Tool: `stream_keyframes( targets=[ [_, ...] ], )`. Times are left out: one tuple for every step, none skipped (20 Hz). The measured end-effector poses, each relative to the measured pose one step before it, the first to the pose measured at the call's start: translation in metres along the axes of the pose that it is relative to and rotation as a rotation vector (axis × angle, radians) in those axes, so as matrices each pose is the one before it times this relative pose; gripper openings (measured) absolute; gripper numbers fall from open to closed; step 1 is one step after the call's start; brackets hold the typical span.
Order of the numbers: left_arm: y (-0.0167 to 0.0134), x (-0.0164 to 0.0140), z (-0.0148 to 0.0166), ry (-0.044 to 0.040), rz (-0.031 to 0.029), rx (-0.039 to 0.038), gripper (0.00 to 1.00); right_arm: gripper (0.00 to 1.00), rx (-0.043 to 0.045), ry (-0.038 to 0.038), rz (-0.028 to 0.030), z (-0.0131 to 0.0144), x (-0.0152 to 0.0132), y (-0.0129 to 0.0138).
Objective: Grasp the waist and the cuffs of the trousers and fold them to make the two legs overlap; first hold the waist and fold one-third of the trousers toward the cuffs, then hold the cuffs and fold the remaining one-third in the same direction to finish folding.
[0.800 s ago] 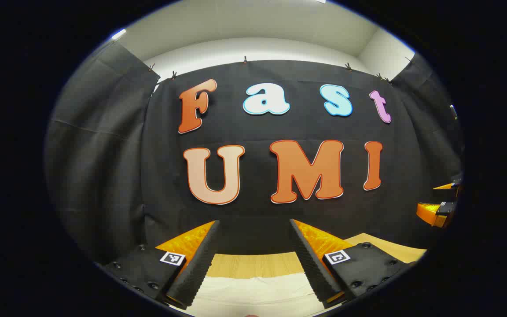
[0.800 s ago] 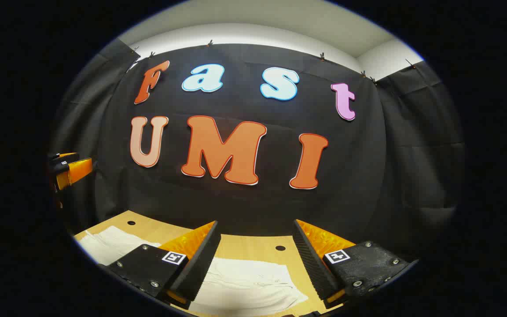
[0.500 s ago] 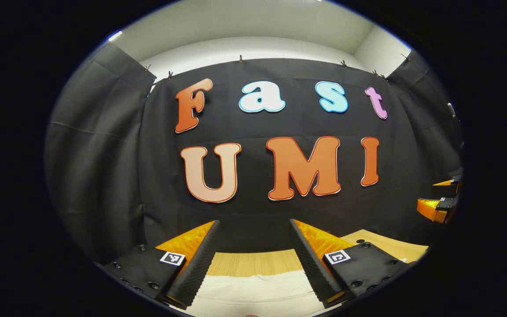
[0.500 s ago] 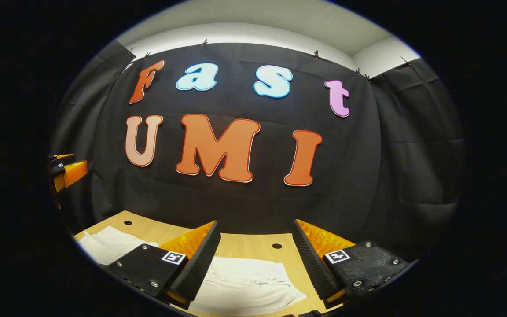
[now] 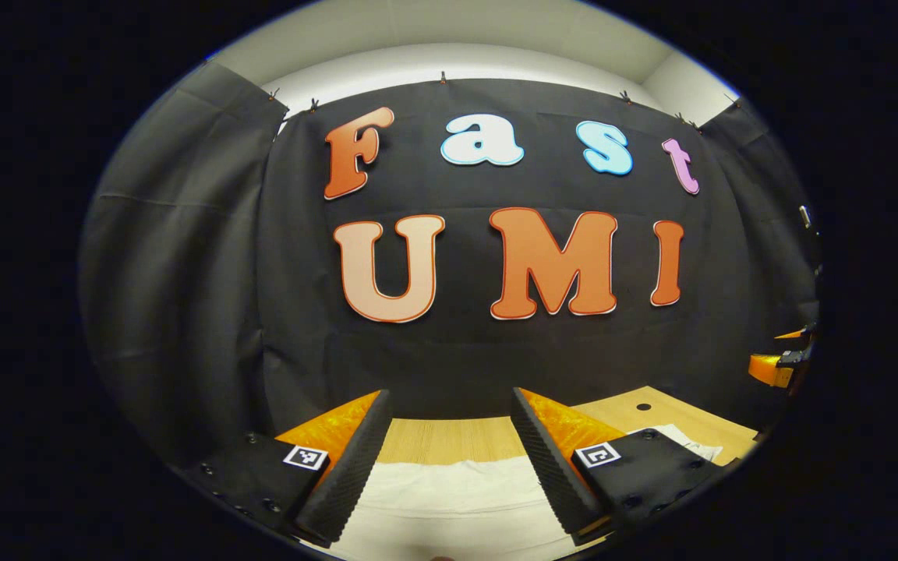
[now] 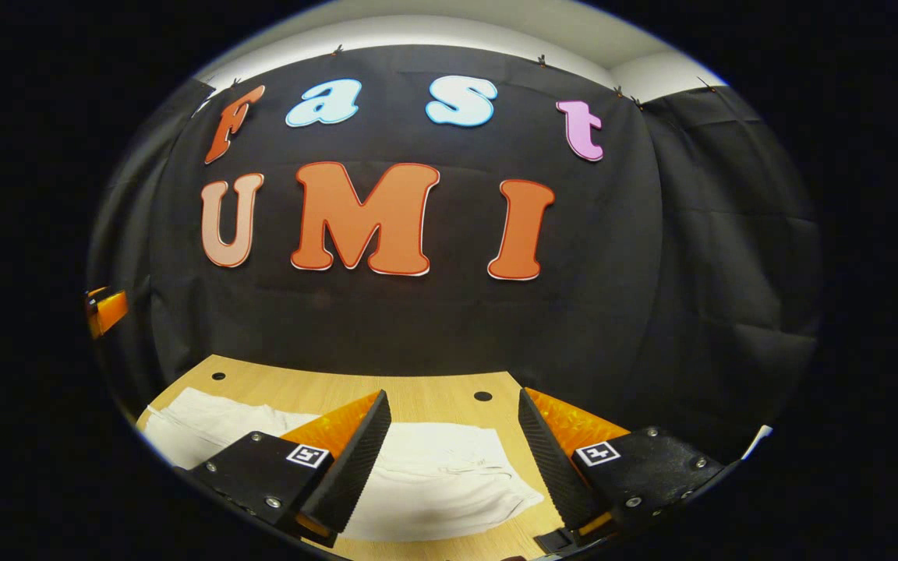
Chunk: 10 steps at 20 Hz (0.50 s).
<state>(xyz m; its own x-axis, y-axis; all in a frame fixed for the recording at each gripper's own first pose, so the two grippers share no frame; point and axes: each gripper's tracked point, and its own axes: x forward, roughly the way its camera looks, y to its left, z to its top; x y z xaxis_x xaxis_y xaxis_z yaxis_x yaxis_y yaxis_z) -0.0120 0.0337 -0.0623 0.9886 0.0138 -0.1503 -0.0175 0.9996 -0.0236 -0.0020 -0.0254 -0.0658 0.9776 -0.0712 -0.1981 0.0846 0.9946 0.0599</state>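
Trousers (image 5: pixel 449 487), white, lie flat on the wooden worktop (image 5: pixel 449 438) in my left gripper view, right below the left gripper (image 5: pixel 449 460). Its fingers stand wide apart above the cloth and hold nothing. At the right rim of this view I see part of the right gripper (image 5: pixel 780 365), raised above the worktop; from here I cannot tell its spread.

In my right gripper view the trousers (image 6: pixel 433 483) stretch from the left edge across to just under the right gripper (image 6: pixel 449 460), with creases near their right end. The fingers are spread wide over the cloth, gripping nothing. The worktop (image 6: pixel 433 389) shows small round holes beyond the trousers, and a bit of the left gripper (image 6: pixel 106 310) shows at the far left.
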Motion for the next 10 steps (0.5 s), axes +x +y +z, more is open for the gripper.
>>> stream_keyframes(
  targets=[
    [0.005,-0.00135,-0.00845,0.02039,0.00308,-0.0184,0.99,0.99,0.00837,0.02294,-0.00599,-0.00729,-0.00007,-0.00135],
    [0.00245,-0.00214,-0.01229,0.0311,-0.00515,-0.02669,0.99,0.99,0.00658,0.02143,-0.00716,-0.00902,0.00011,-0.00244],
    [0.00511,-0.00025,-0.00953,0.02883,0.00125,-0.02959,1.0,0.99,0.00906,0.01816,-0.00608,-0.00511,0.00051,-0.00103],
    [0.01074,-0.00096,-0.01084,0.03084,0.00961,-0.01839,0.99,0.99,0.01424,0.02522,-0.00337,-0.00811,0.00095,-0.00071],
    [0.01322,-0.00072,-0.00954,0.02698,0.02185,-0.00728,1.0,0.99,0.01689,0.02142,0.0011,-0.00619,0.00045,0.00052],
    [0.01481,0.00098,-0.00937,0.02489,0.03179,-0.00352,1.0,0.99,0.01826,0.02159,-0.0021,-0.00617,0.00117,0.00082],
    [0.01488,-0.00008,-0.00735,0.02405,0.02716,-0.01088,1.0,0.99,0.01531,0.02253,-0.00241,-0.00518,0.00201,-0.00118],
    [0.01493,-0.00046,-0.01207,0.03045,0.02042,-0.03103,0.99,0.99,-0.00006,0.02854,-0.01607,-0.01028,0.00316,-0.00231],
    [0.01299,0.00133,-0.01219,0.04431,0.01577,-0.03315,0.99,0.99,-0.00263,0.02674,-0.0137,-0.00931,0.00351,-0.00417],
    [0.01595,0.00222,-0.01665,0.05181,0.027,-0.02425,0.98,0.99,0.00589,0.03173,-0.00604,-0.01028,0.00239,-0.00251]
  ],
)
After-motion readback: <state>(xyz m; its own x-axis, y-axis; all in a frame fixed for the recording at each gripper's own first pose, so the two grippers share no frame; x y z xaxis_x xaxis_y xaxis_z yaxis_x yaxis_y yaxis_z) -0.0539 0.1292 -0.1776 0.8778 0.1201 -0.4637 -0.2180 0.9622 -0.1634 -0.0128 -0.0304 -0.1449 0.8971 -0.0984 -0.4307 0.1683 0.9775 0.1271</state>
